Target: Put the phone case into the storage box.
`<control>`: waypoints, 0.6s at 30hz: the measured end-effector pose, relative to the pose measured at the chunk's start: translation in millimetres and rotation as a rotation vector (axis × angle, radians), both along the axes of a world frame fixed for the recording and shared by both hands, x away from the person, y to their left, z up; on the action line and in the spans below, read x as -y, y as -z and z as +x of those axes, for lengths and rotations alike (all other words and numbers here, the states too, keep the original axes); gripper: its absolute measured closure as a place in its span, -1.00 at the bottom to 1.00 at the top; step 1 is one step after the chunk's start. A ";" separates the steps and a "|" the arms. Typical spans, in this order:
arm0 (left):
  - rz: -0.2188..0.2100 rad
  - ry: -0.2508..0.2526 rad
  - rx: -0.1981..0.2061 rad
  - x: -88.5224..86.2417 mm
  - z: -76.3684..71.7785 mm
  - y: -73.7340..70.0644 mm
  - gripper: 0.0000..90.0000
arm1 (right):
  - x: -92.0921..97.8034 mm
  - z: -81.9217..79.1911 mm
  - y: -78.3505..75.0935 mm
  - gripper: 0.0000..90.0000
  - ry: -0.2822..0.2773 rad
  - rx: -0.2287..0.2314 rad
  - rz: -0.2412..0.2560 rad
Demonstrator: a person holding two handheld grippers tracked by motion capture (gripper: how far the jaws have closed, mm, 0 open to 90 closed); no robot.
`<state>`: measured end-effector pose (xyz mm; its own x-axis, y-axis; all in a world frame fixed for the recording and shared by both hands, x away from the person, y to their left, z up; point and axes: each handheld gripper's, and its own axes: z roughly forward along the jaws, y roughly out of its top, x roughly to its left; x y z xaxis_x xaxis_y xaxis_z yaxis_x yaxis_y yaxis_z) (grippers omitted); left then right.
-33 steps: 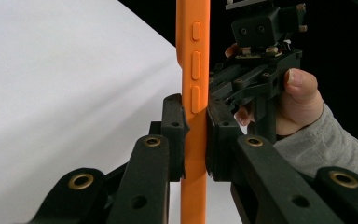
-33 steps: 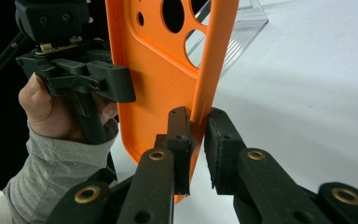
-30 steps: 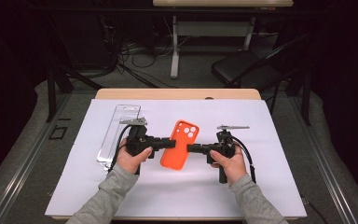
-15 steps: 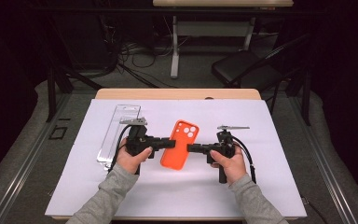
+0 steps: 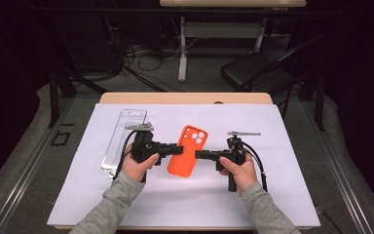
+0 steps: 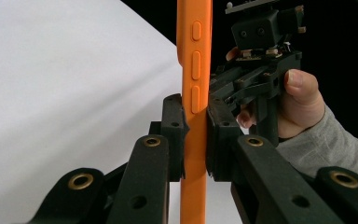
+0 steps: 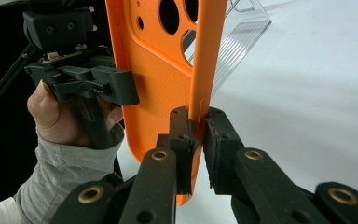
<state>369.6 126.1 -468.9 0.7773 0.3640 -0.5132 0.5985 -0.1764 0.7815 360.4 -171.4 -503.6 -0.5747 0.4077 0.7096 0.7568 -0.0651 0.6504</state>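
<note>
Tongs first: our left gripper [image 5: 174, 149] has its jaws closed down on one long edge of the orange phone case [image 5: 187, 150], pads pressing either side of the rim near the side buttons, as the left gripper view shows. Our right gripper [image 5: 200, 155] is clamped likewise on the opposite long edge. Between the two, the case hangs lifted off the white sheet [image 5: 272, 195], its camera cut-outs at the end away from us. Beyond the left gripper, on its outer side, a clear plastic package [image 5: 121, 138] lies flat.
</note>
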 end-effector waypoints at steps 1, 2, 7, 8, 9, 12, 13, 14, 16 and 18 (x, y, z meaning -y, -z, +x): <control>0.000 0.000 0.000 0.0 0.0 0.0 0.78 | 0.0 0.0 0.0 0.83 0.000 0.000 0.000; 0.000 -0.001 0.000 0.0 0.0 0.0 0.78 | 0.1 0.0 0.1 0.83 -0.001 -0.006 0.005; -0.002 -0.005 0.000 -0.2 0.1 0.1 0.78 | 0.4 0.3 1.1 0.83 0.000 -0.007 0.011; -0.002 -0.007 0.000 -0.3 0.3 0.2 0.78 | 0.5 0.4 1.3 0.83 0.001 -0.010 0.016; -0.002 -0.007 0.000 -0.3 0.3 0.2 0.78 | 0.5 0.5 1.5 0.83 0.003 -0.012 0.018; -0.002 -0.010 0.000 -0.5 0.3 0.2 0.78 | 0.3 0.3 1.7 0.83 0.007 -0.014 0.022; -0.001 -0.012 0.000 -0.6 0.3 0.2 0.77 | 0.1 0.2 1.8 0.83 0.010 -0.012 0.025; -0.003 -0.013 0.000 -0.5 0.3 0.2 0.77 | 0.1 0.2 1.8 0.83 0.011 -0.012 0.026; -0.004 -0.012 0.001 -0.7 0.3 0.1 0.77 | 0.1 0.1 1.6 0.84 0.011 -0.017 0.028; -0.003 -0.013 0.002 -0.7 0.2 0.0 0.77 | 0.1 0.0 1.6 0.84 0.011 -0.018 0.029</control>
